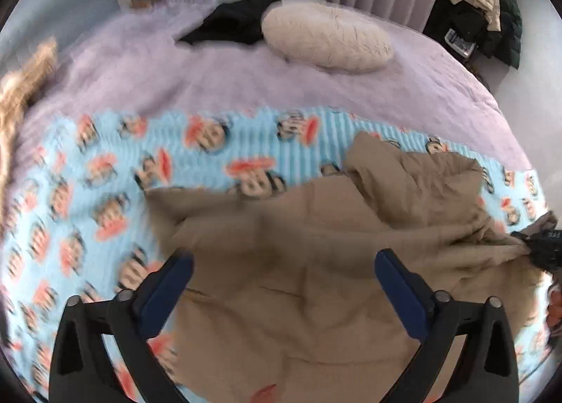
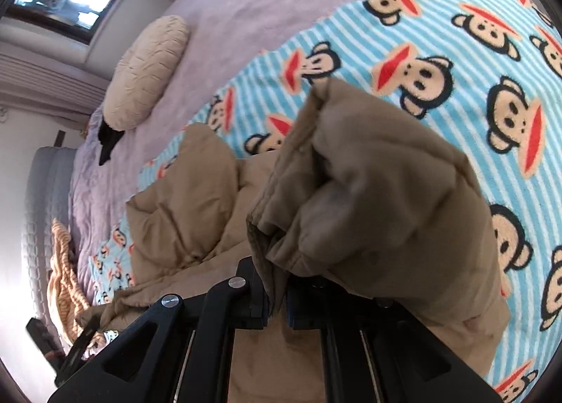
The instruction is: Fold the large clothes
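Note:
A tan padded jacket [image 1: 316,262] lies crumpled on a blue striped monkey-print blanket [image 1: 105,174] on the bed. My left gripper [image 1: 282,266] hovers over the jacket with its blue-padded fingers wide apart and nothing between them. At the right edge of the left wrist view the other gripper [image 1: 542,250] shows, with tan cloth bunched at it. In the right wrist view my right gripper [image 2: 277,301] is shut on a fold of the tan jacket [image 2: 368,199], which bulges up over its fingers and hides their tips.
A lilac bedspread [image 1: 246,80] covers the far part of the bed, with a cream cushion [image 1: 326,39] and a black garment [image 1: 235,22] on it. An orange striped cloth [image 2: 63,273] lies at the bed's edge. Clothes hang on a stand [image 1: 484,13] by the curtains.

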